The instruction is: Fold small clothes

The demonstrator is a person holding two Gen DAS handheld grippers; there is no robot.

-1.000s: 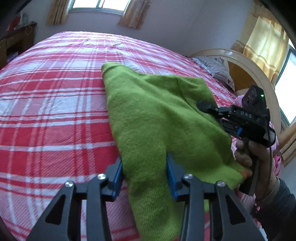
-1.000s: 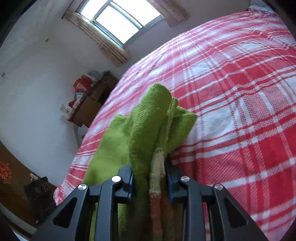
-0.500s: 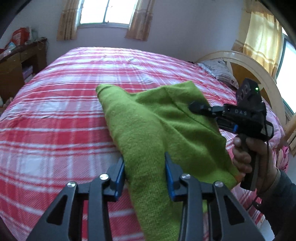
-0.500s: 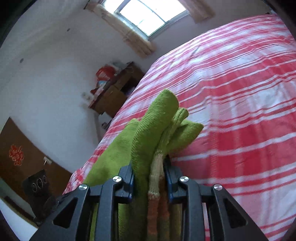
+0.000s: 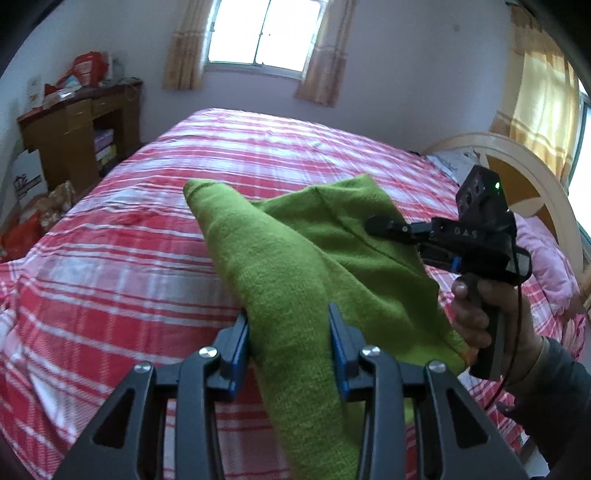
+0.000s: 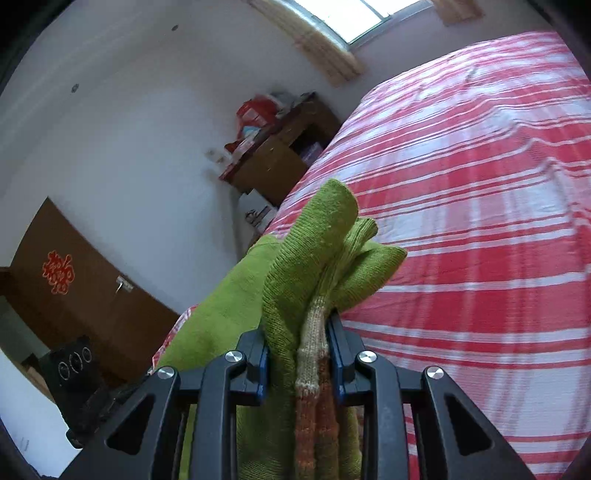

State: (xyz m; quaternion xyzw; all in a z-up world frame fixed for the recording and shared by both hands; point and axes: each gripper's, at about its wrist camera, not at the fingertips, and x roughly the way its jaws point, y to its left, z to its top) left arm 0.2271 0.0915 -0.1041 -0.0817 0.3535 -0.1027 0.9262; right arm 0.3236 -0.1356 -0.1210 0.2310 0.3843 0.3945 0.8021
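Observation:
A small green knitted sweater [image 5: 295,266] hangs stretched between both grippers above the red plaid bed [image 5: 110,258]. My left gripper [image 5: 290,343] is shut on a thick fold of its green cloth. In the left wrist view the right gripper's black body [image 5: 476,240] shows at the right, held by a hand [image 5: 480,314]; its fingers are hidden behind the sweater. In the right wrist view my right gripper [image 6: 297,354] is shut on a bunched part of the sweater [image 6: 314,258] with an orange and cream striped edge [image 6: 314,376].
A wooden desk [image 5: 74,133] with clutter stands at the left of the bed, under a window [image 5: 262,33]. A curved headboard [image 5: 517,177] and a pink pillow [image 5: 543,254] lie at the right. A brown door [image 6: 74,295] and a black speaker [image 6: 70,373] show in the right wrist view.
Both grippers have pulled back and risen with the sweater, so more of the room, window and desk shows. The sweater has lifted off the bed. Both grips are unchanged.

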